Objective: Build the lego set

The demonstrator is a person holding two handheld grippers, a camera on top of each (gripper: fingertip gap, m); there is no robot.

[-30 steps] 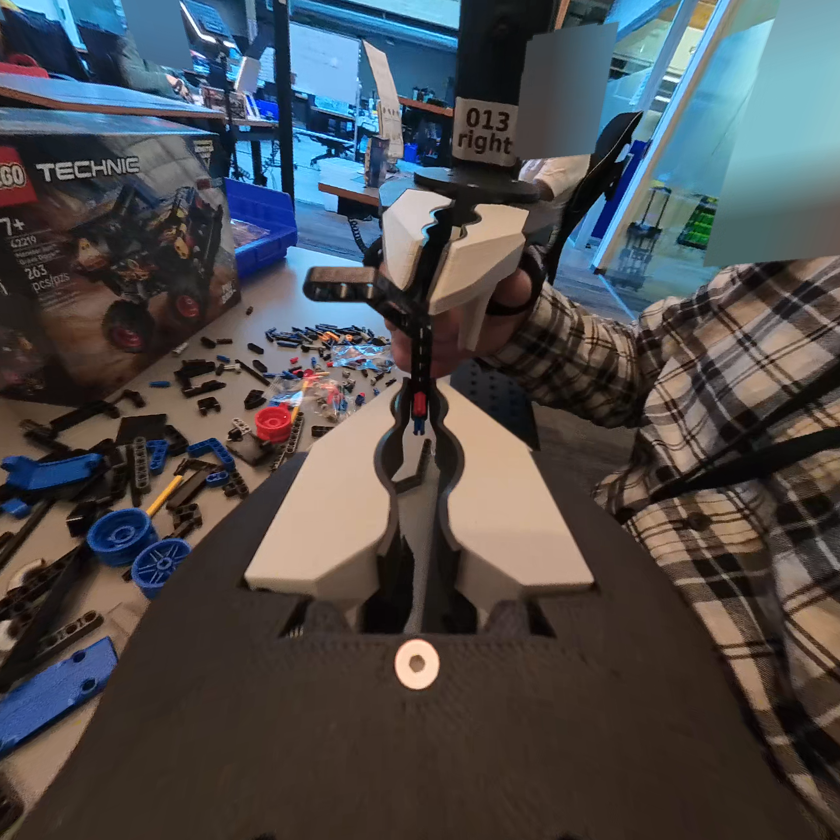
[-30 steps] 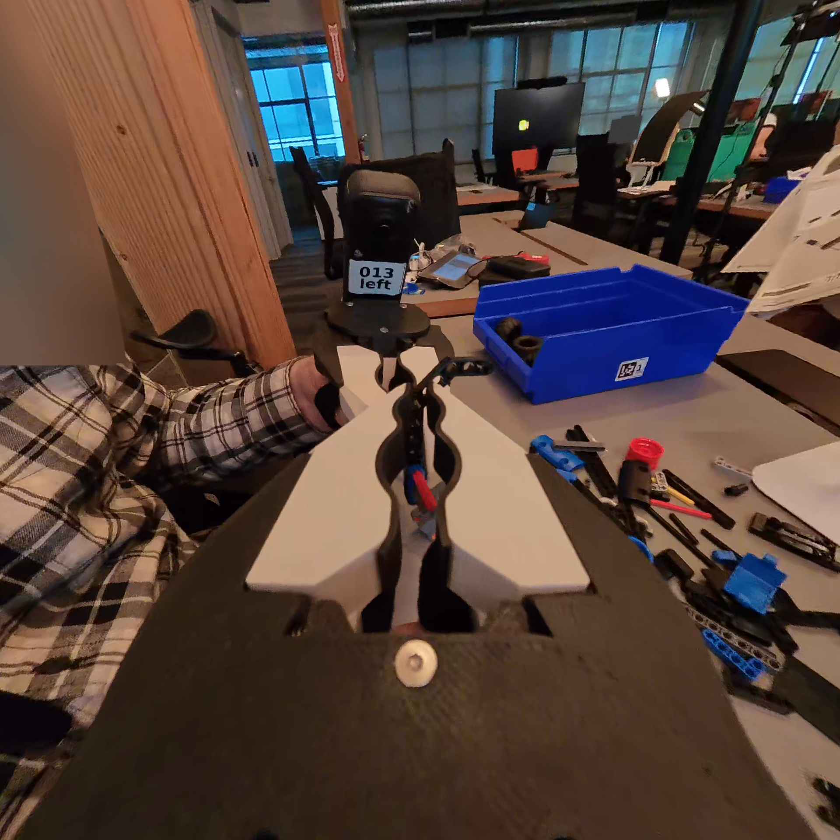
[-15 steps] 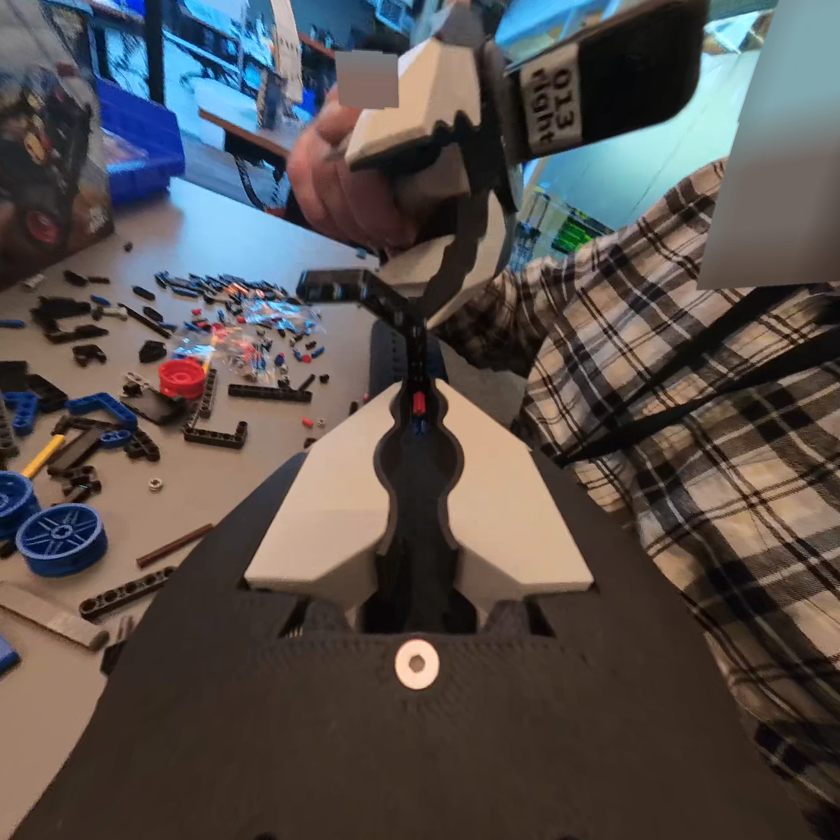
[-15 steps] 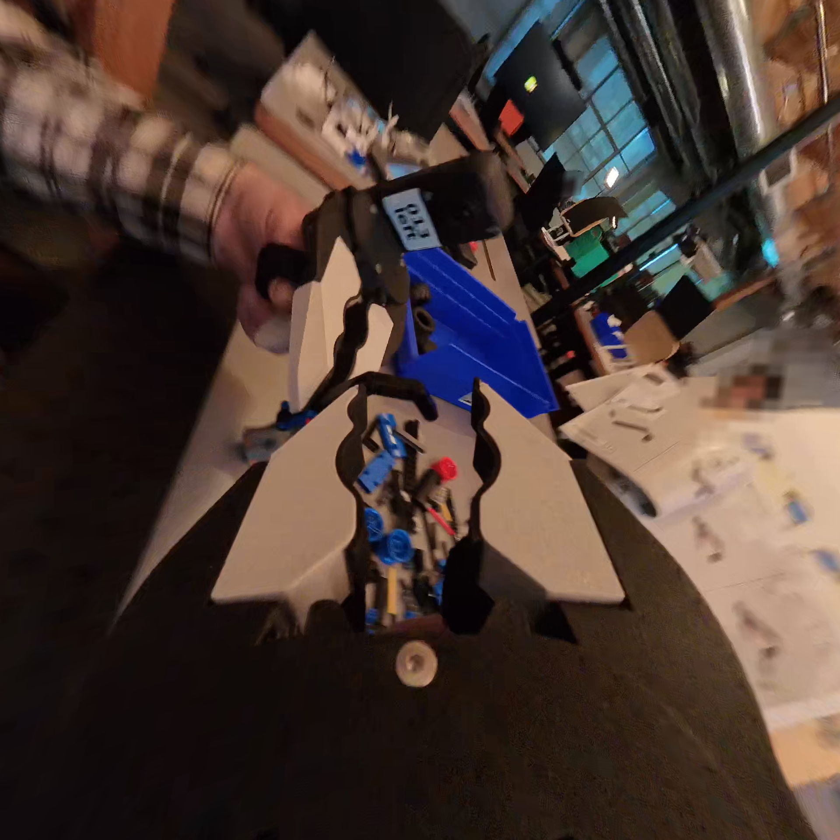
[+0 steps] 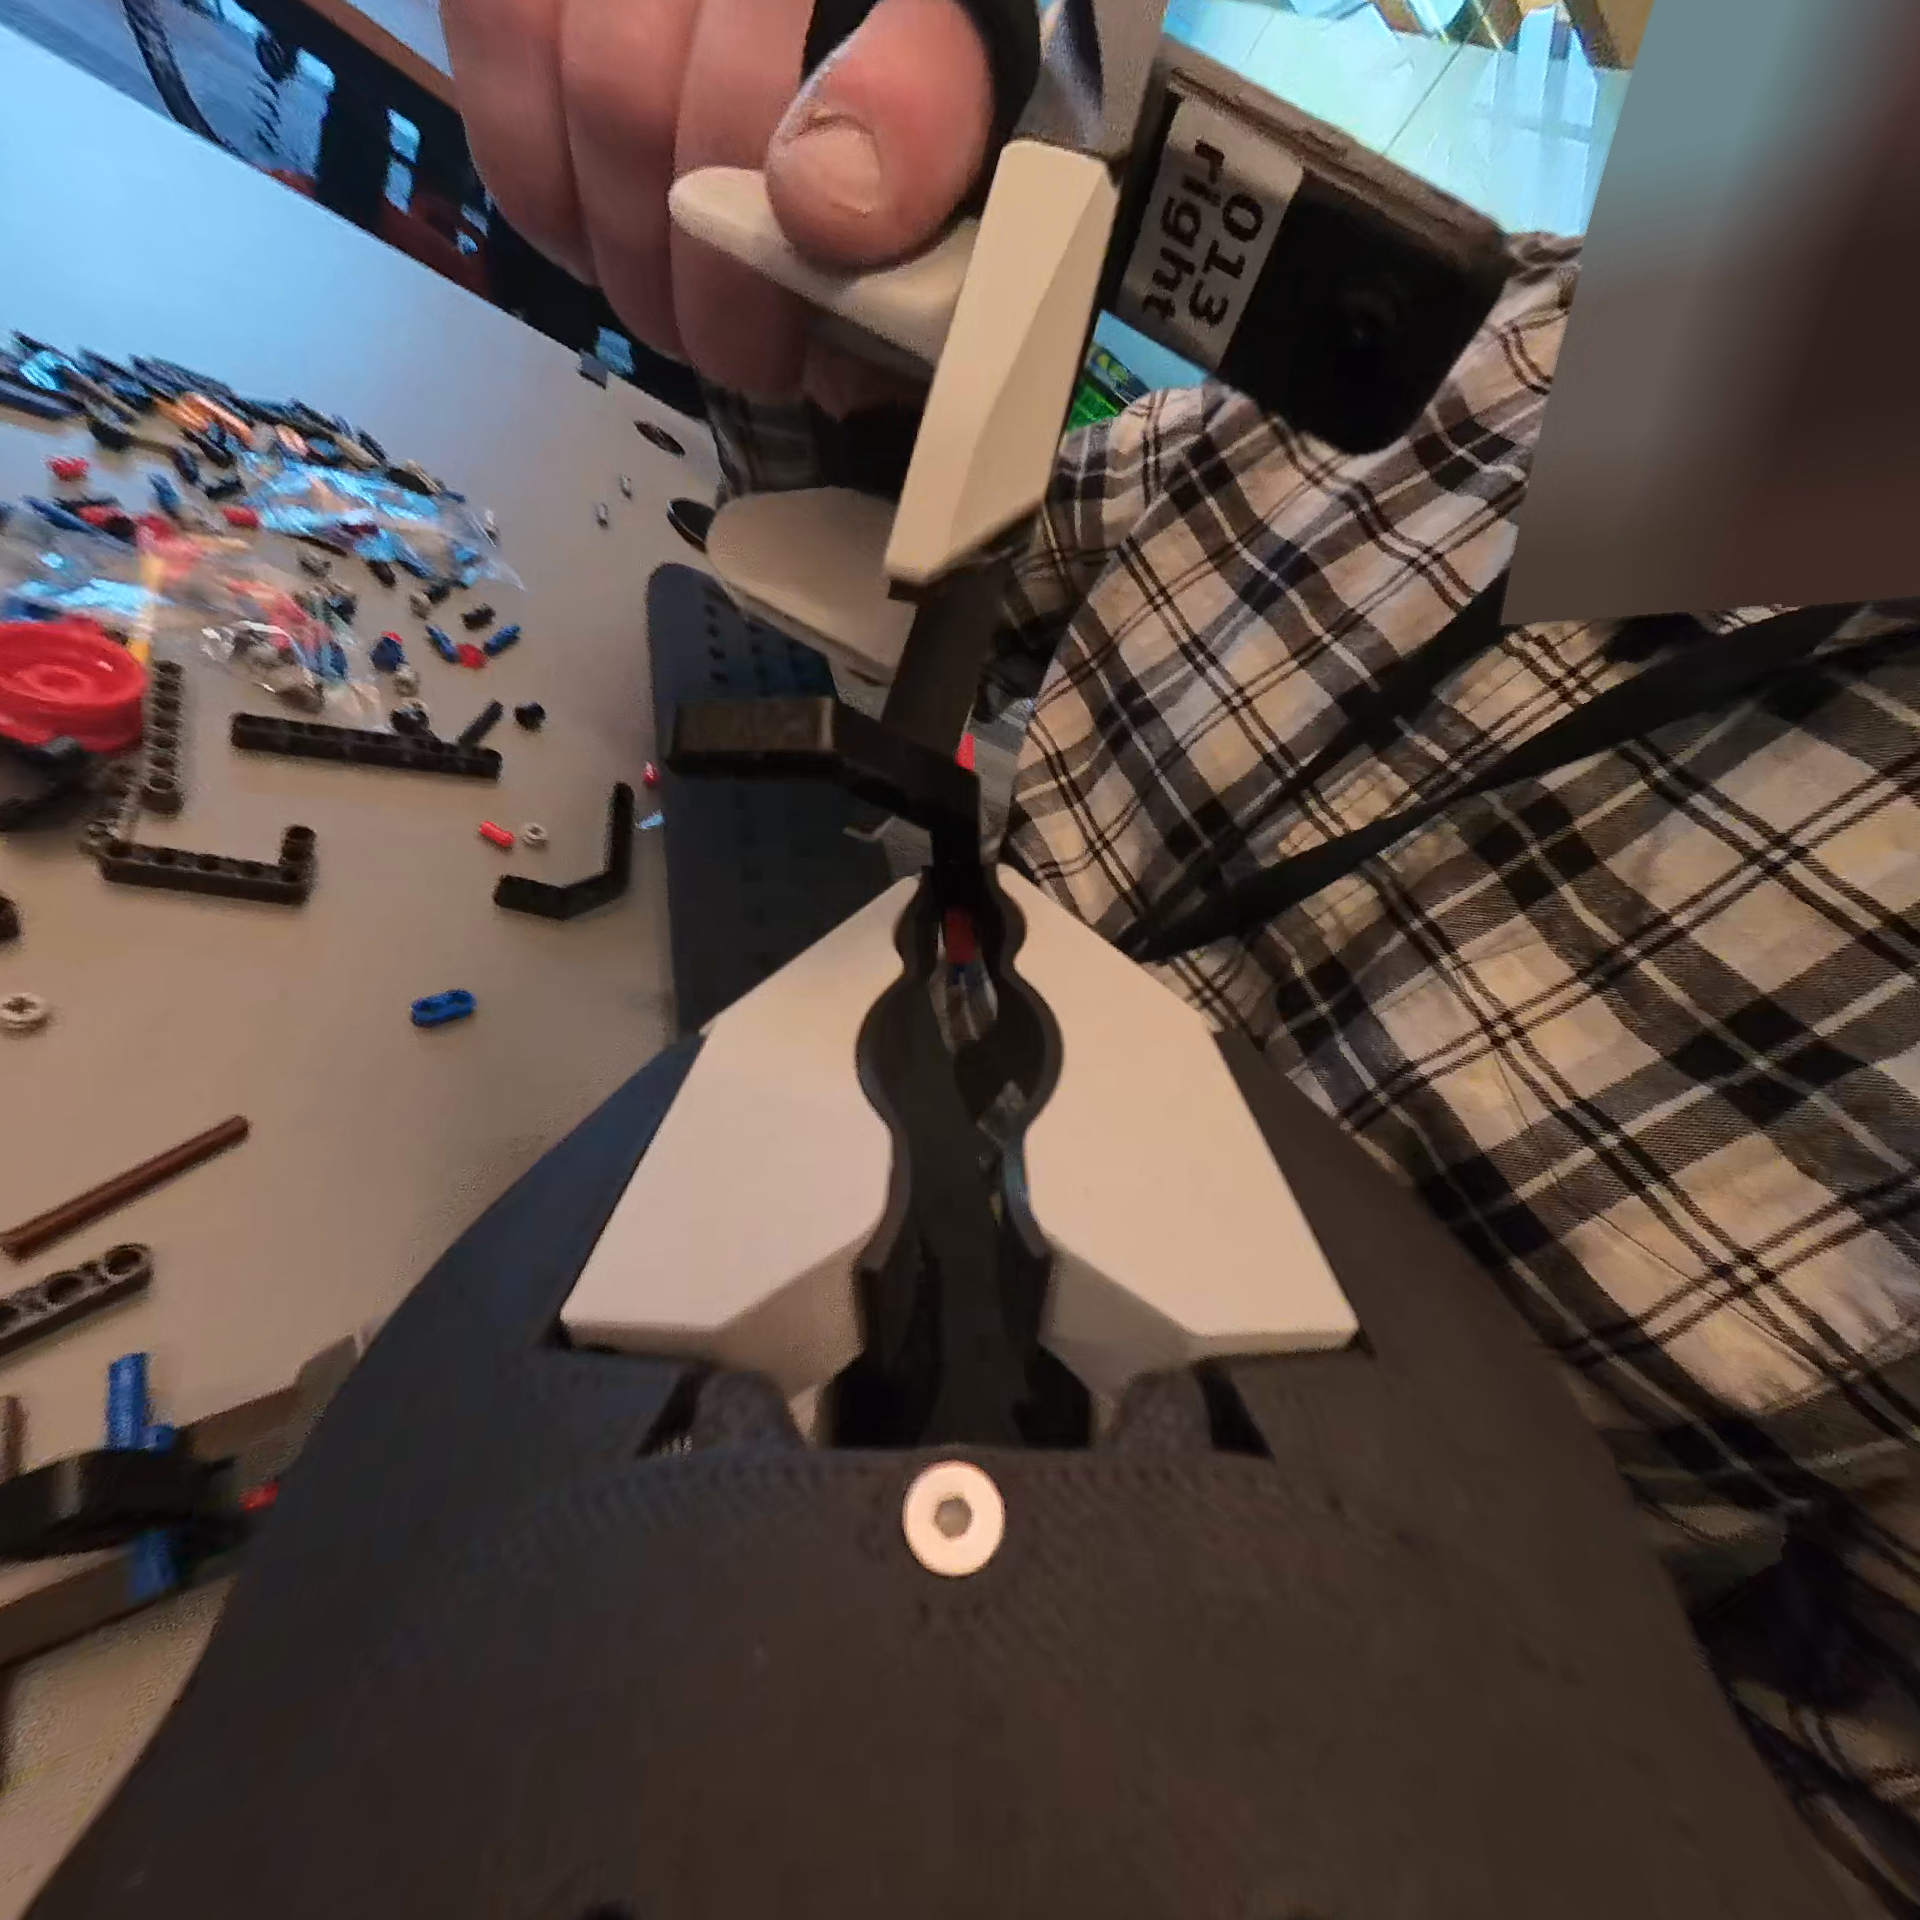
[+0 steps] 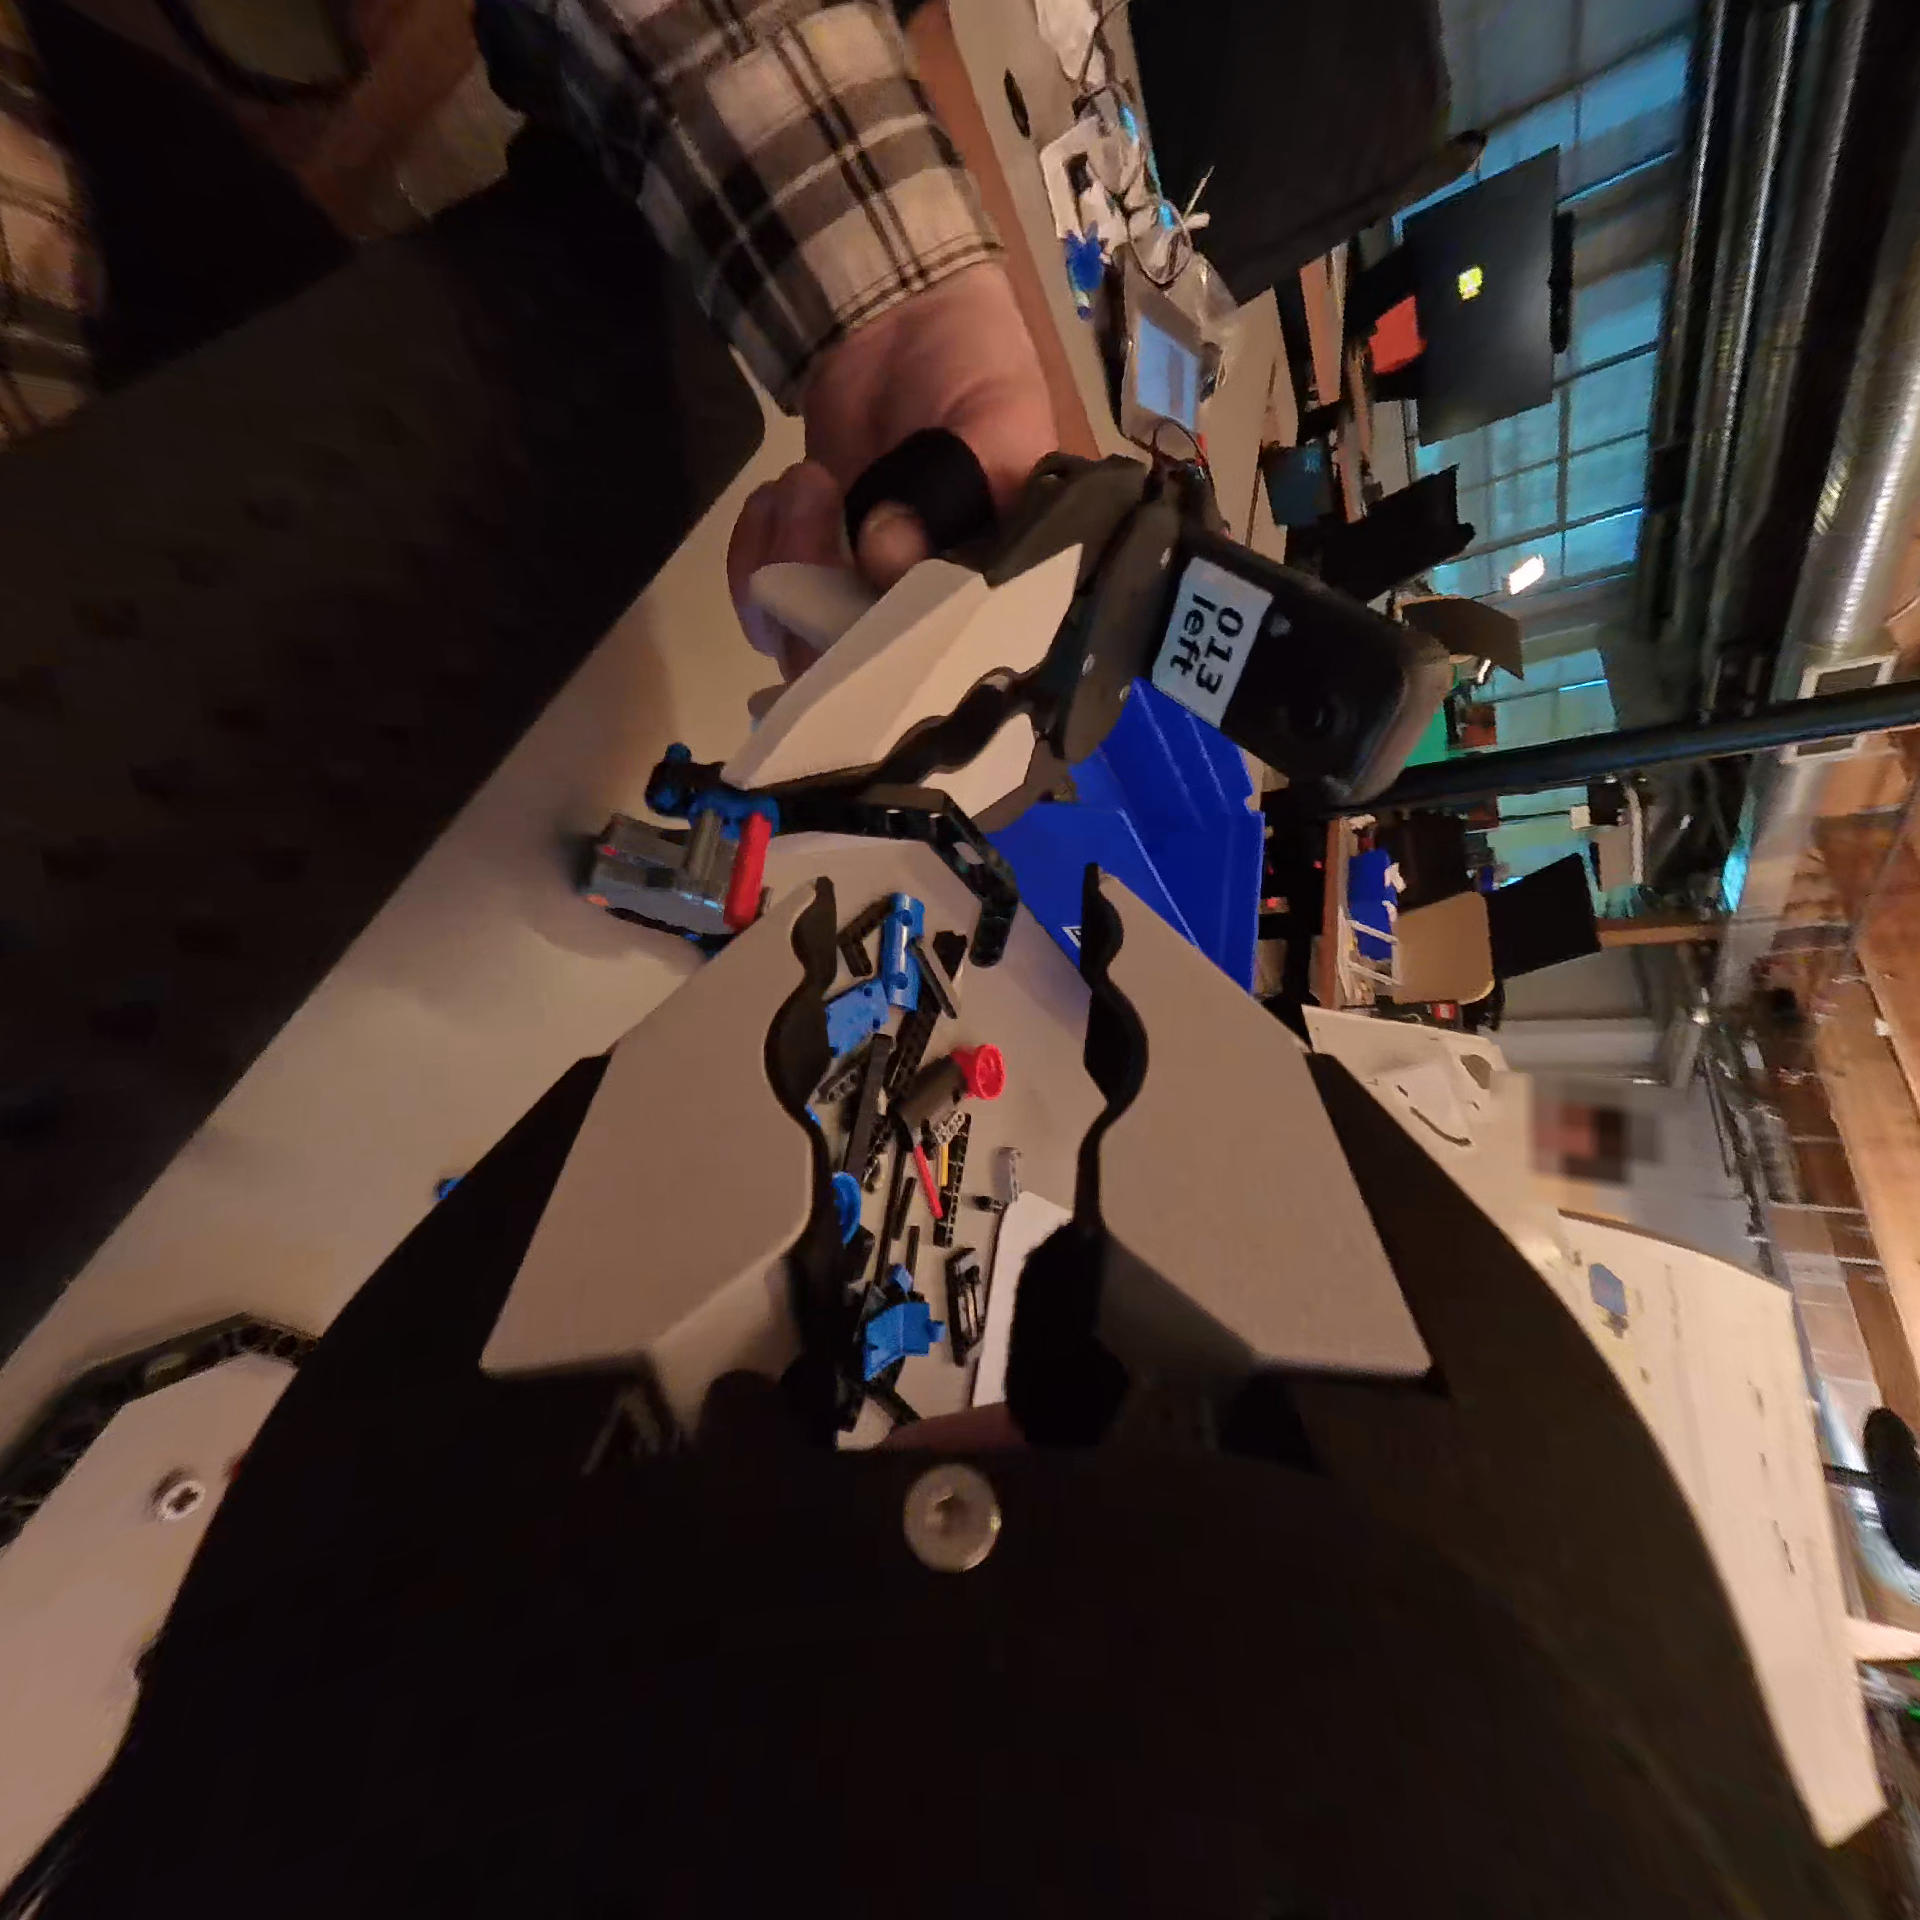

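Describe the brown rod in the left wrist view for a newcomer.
On the grey table beside the left gripper, below a small blue connector, lies the brown axle. It alone is thin, brown, holeless; neighbouring beams are black with holes.

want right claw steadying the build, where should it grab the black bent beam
Likely the free arm past the elbow of the black bent beam: it juts clear of the left claw, toward the open right claw; come straight ahead.

Loose pieces [image 5: 364, 738] on table [image 5: 343, 1039]
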